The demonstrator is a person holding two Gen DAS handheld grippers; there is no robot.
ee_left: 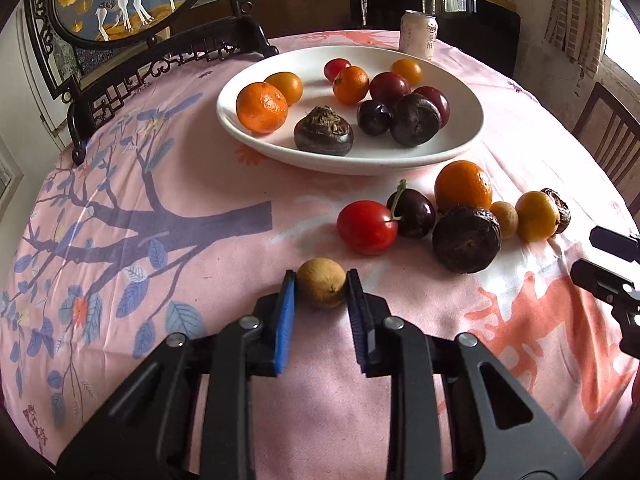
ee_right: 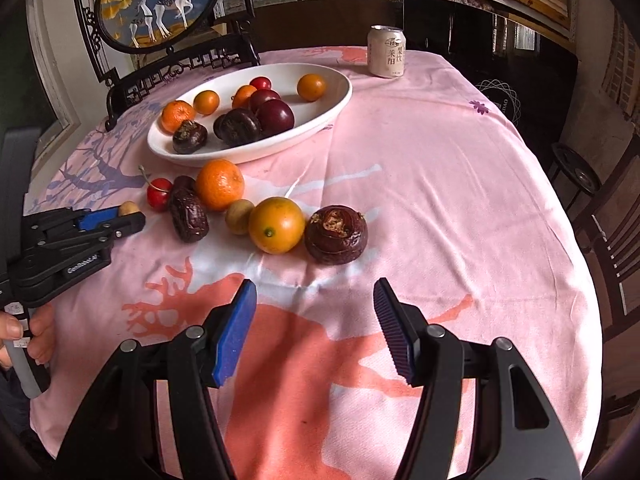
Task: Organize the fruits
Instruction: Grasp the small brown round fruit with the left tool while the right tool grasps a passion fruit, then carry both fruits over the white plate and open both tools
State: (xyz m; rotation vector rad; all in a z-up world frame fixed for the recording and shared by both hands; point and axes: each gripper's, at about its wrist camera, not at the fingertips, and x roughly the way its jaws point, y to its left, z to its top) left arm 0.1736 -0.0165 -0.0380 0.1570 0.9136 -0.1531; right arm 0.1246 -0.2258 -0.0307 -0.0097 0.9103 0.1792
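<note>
My left gripper (ee_left: 321, 276) is shut on a small tan longan (ee_left: 321, 289) just above the pink cloth; it also shows in the right wrist view (ee_right: 129, 209). A white oval plate (ee_left: 256, 136) behind holds several oranges, plums and dark water chestnuts. Loose fruit lies right of it: a red cherry tomato (ee_left: 366, 227), a dark cherry (ee_left: 412, 213), an orange (ee_left: 463, 186), a water chestnut (ee_left: 466, 239), a second longan (ee_left: 505, 219). My right gripper (ee_right: 316, 292) is open and empty, in front of a yellow orange (ee_right: 276, 225) and a water chestnut (ee_right: 336, 234).
A drink can (ee_right: 387, 51) stands at the table's far edge. A framed deer screen on a dark carved stand (ee_left: 132, 0) stands at the back left. Wooden chairs (ee_left: 608, 136) are to the right. The tablecloth (ee_right: 440, 200) stretches to the right.
</note>
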